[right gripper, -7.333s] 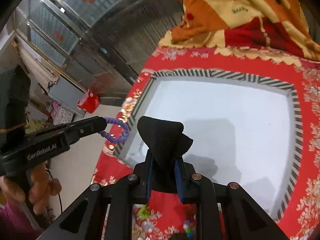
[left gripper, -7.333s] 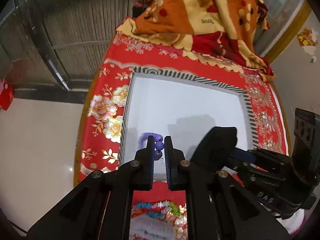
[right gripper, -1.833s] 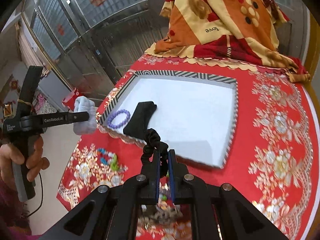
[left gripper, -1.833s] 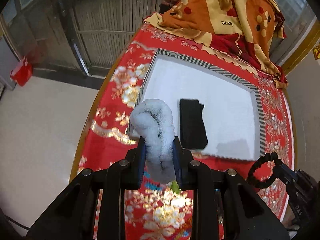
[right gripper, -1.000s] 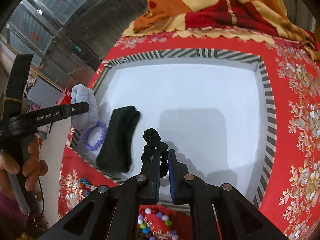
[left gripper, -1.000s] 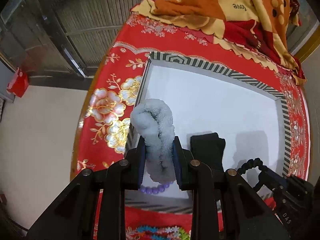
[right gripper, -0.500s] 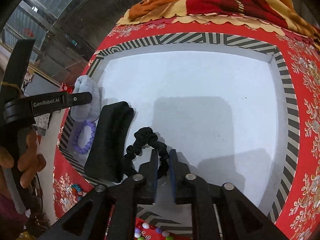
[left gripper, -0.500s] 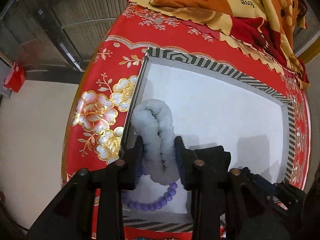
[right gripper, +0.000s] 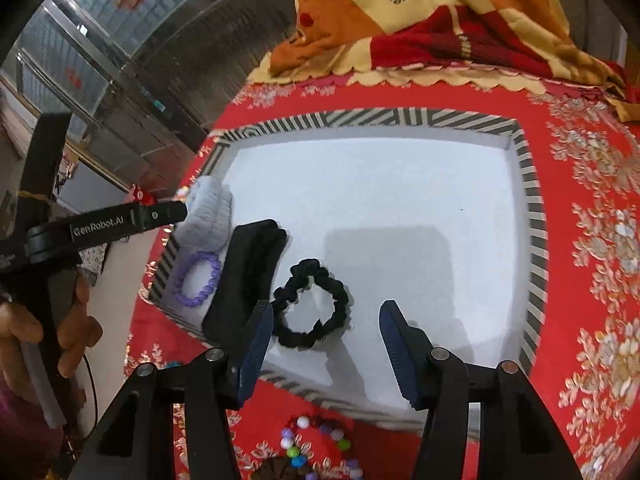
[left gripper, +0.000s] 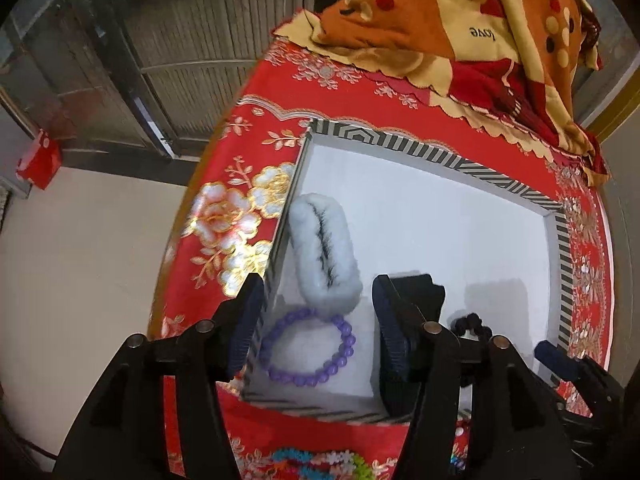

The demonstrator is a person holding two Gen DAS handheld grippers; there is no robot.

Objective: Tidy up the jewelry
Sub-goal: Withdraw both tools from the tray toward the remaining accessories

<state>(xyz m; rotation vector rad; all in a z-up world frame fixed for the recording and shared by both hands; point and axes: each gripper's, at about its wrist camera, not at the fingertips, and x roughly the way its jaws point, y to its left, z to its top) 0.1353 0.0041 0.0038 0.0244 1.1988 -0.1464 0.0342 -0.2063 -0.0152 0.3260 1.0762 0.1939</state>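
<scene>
Both scrunchies now lie released in the tray (right gripper: pixel 524 200); your jaws just spread. Next, fetch the beads (right gripper: pixel 316 440) at 6 o'clock.

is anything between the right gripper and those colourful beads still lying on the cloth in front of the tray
Nothing visible. The colourful beads lie on the red cloth below the right gripper, outside the tray; its jaws, just opened, are empty above the black scrunchie.

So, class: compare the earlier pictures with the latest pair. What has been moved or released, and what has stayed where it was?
Both grippers have just been opening. The left gripper has let the fluffy white scrunchie go in the tray, beside the purple bead bracelet. The right gripper has released the black scrunchie onto the tray floor. The black band and bracelet stayed put.
</scene>
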